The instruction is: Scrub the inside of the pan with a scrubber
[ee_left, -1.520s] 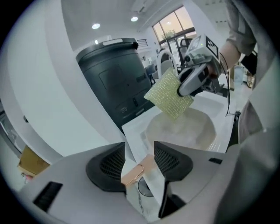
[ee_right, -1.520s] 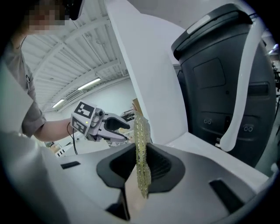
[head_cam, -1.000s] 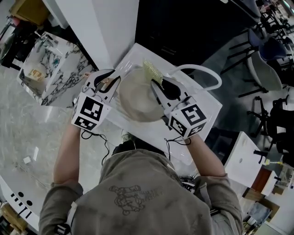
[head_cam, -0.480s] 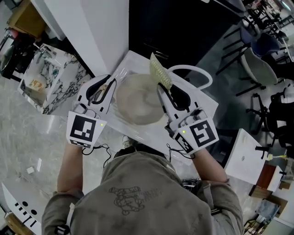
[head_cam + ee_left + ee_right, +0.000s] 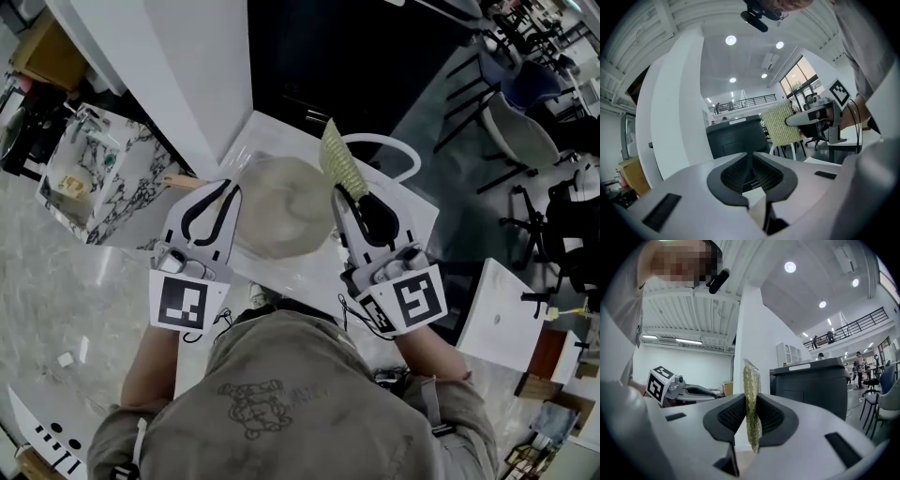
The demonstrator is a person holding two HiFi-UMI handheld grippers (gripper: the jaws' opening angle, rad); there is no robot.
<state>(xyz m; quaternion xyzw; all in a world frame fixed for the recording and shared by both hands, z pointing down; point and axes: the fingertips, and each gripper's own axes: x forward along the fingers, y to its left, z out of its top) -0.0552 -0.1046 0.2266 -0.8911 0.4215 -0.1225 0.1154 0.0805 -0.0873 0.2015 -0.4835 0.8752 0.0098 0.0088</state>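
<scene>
Just beside the left rim of the pan [image 5: 281, 220], which sits on the white tabletop [image 5: 258, 141], your left tool [image 5: 231, 189] has just been closing its jaws; they stand only a narrow slit apart with nothing between them. At the pan's right rim your right tool [image 5: 344, 195] is clamped on the lower edge of the yellow-green mesh scrubber [image 5: 339, 159], which stands on edge over the pan's upper right rim; whether it touches the pan isn't clear
</scene>
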